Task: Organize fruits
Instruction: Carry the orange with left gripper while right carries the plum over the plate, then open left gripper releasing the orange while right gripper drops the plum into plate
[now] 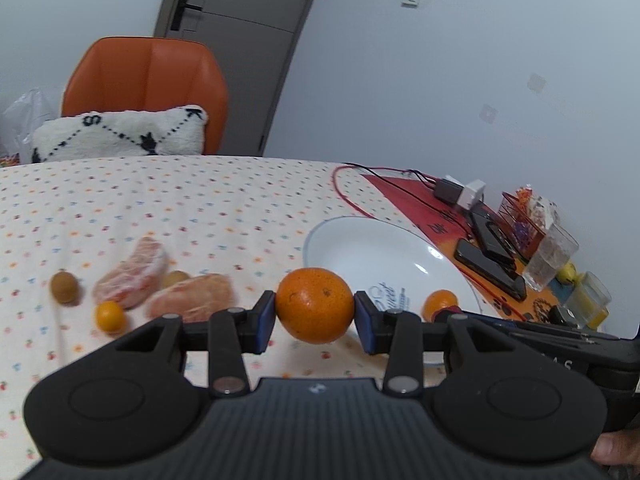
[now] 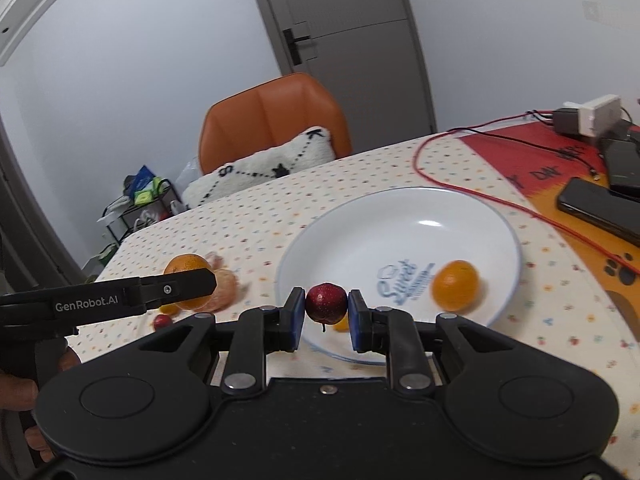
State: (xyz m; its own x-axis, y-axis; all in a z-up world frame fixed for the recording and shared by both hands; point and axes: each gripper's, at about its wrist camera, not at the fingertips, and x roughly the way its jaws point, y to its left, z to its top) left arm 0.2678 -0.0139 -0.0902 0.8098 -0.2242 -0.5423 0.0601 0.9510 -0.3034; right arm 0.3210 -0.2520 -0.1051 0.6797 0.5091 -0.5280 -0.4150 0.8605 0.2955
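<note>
- While both tools carry fruit toward the white plate (image 2: 400, 216), the left gripper (image 1: 315, 314) is clamped on an orange (image 1: 315, 305), held above the tablecloth just beside the plate's near-left rim.
- The right gripper (image 2: 326, 314) is closed on a small dark-red fruit (image 2: 326, 303) (stem hanging down), poised over the plate's near rim.
- One small orange fruit (image 2: 456, 285) already lies in the plate.
- Recommended practice: lower each fruit until it nearly touches the plate floor before opening the pads, since round fruit released from height is likely to roll out.
- The two tools should release in turn, because the left one crosses close to the right one's path.
- Loose fruit awaits on the cloth: peeled citrus pieces (image 1: 132, 274), a small orange (image 1: 110, 317) and a brown round fruit (image 1: 64, 288).
- Surface: a dotted tablecloth (image 1: 200, 208), soft and slightly rumpled.
- Room: an orange chair (image 1: 144, 88) with a cushion (image 1: 120, 134), a grey door (image 1: 240, 40), phones (image 2: 600, 208) and a red cable (image 2: 500, 200) beside the plate.
</note>
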